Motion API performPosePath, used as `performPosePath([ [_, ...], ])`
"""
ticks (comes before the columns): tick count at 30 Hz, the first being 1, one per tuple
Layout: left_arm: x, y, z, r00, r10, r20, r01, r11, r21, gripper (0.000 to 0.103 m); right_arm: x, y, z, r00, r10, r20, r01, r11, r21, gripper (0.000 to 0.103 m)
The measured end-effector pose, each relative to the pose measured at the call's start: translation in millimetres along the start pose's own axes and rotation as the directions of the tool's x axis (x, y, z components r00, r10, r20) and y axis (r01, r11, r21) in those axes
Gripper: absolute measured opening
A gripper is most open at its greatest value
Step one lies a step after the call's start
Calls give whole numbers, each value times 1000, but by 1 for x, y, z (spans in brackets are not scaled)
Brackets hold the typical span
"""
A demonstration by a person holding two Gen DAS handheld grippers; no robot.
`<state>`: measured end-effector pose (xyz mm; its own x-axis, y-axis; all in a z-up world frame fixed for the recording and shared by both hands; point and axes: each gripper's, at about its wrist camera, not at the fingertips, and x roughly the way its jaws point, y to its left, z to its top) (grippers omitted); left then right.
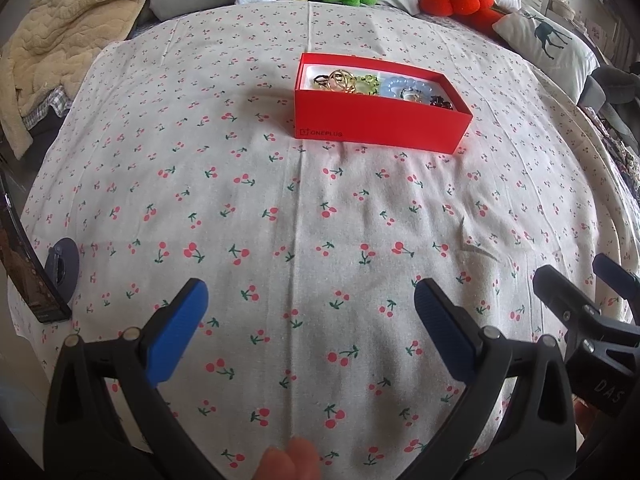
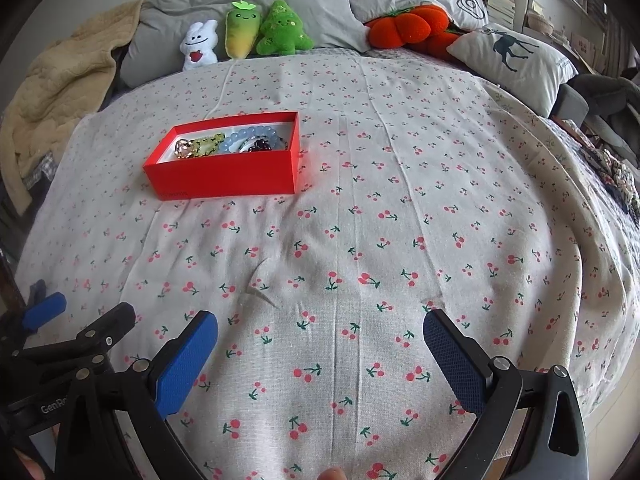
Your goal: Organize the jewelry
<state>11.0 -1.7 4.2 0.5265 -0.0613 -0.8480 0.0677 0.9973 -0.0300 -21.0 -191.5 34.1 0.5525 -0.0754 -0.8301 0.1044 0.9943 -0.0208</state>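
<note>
- One red box (image 1: 380, 120) at 12 o'clock on the cherry sheet (image 1: 320, 220), holding several bracelets (image 2: 240, 142).
- Four plush toys (image 2: 276, 30) behind.
- Left gripper (image 1: 310, 332), right gripper (image 2: 320, 360): both spread, empty.

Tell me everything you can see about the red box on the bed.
The red box is a shallow rectangular carton, apparently cardboard, lid off, with a white interior and "ONEPLUS" printed on one long side. It sits flat on the cherry-print sheet, ahead of both open grippers and untouched by them. Inside lie a gold ornament, green beads, a pale blue bead bracelet and a dark piece.
</note>
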Motion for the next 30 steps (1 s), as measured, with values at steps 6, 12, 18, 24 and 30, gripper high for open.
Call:
performPosePath([
  [6, 0, 0, 0, 1000, 6, 3, -6, 1000, 1, 102, 1, 0, 0, 1000, -1, -3, 1, 1000, 1, 103],
  [12, 2, 0, 1, 1000, 16, -4, -16, 1000, 9, 102, 3, -1, 0, 1000, -4, -9, 4, 1000, -1, 103],
  [18, 4, 0, 1, 1000, 29, -8, -29, 1000, 7, 102, 4, -2, 0, 1000, -12, -13, 12, 1000, 6, 103],
  [24, 6, -1, 2, 999, 49, -8, -48, 999, 23, 102, 8, -2, 2, 1000, -27, -16, 27, 1000, 8, 103],
  [30, 14, 2, 3, 998, 48, -49, -48, 999, 6, 102, 10, -3, 4, 999, -32, -17, 32, 999, 5, 103],
])
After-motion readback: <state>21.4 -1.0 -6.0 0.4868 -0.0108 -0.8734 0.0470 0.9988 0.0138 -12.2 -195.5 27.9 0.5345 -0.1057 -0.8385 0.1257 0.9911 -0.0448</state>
